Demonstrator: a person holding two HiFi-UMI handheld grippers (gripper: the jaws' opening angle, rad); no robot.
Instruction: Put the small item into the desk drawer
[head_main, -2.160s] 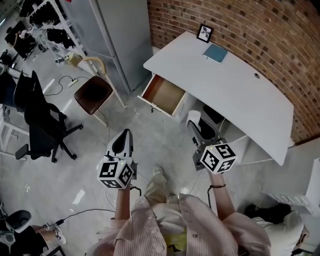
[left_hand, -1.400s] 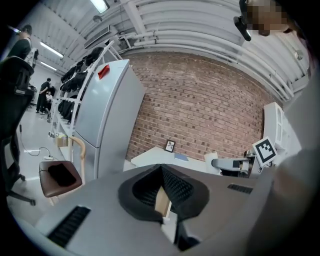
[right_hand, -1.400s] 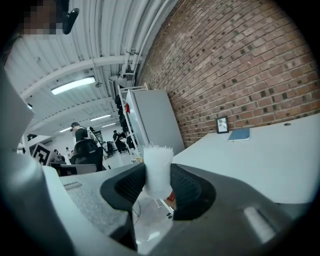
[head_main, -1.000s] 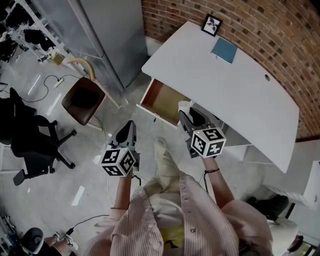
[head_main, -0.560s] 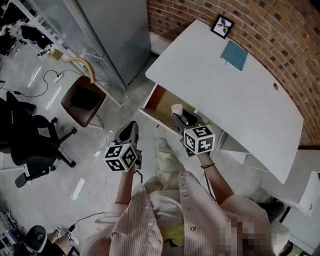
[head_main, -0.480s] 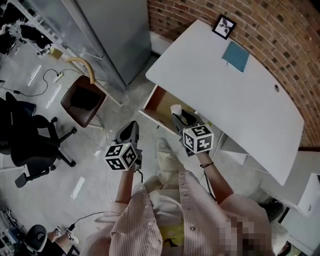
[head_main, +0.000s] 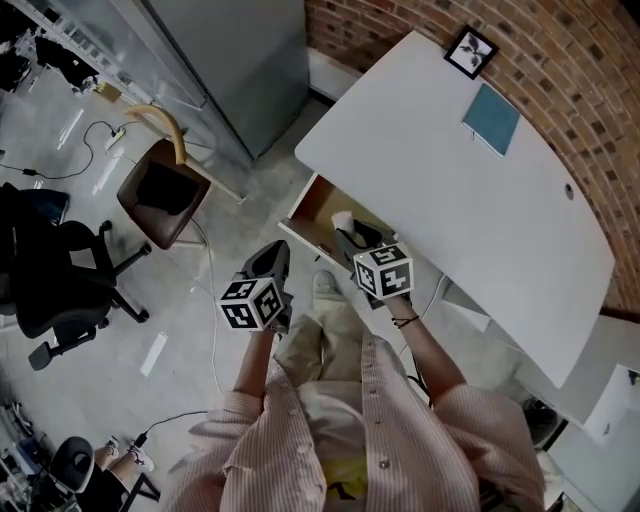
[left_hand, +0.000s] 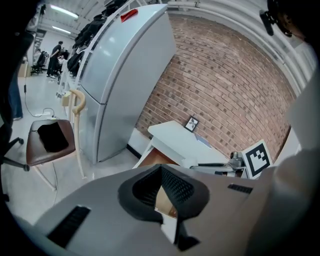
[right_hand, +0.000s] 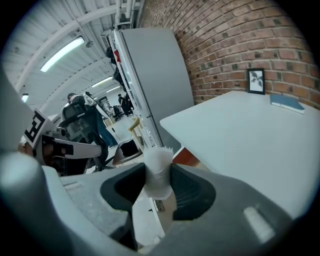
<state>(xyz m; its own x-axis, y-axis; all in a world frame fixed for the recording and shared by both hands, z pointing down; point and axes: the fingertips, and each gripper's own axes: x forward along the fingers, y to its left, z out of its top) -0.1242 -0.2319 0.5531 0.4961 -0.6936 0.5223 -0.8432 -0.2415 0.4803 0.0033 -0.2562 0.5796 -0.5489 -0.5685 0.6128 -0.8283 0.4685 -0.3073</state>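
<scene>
In the head view, your right gripper (head_main: 349, 233) holds a small white item (head_main: 343, 219) at centre frame. It sits over the open drawer (head_main: 312, 205), beside the white desk (head_main: 450, 190). Your left gripper (head_main: 274, 258) hangs just left of it, above the floor. In the left gripper view, its jaws meet at the tips with nothing between them. In the right gripper view, the jaws pinch the item: a pale, translucent stub, upright between the pads, with a ragged, frayed top.

Brick wall (head_main: 560, 60), grey floor (head_main: 100, 390), tall grey cabinet (head_main: 230, 60), brown chair (head_main: 160, 192), black office chair (head_main: 50, 280), ceiling strip light (right_hand: 62, 53).
</scene>
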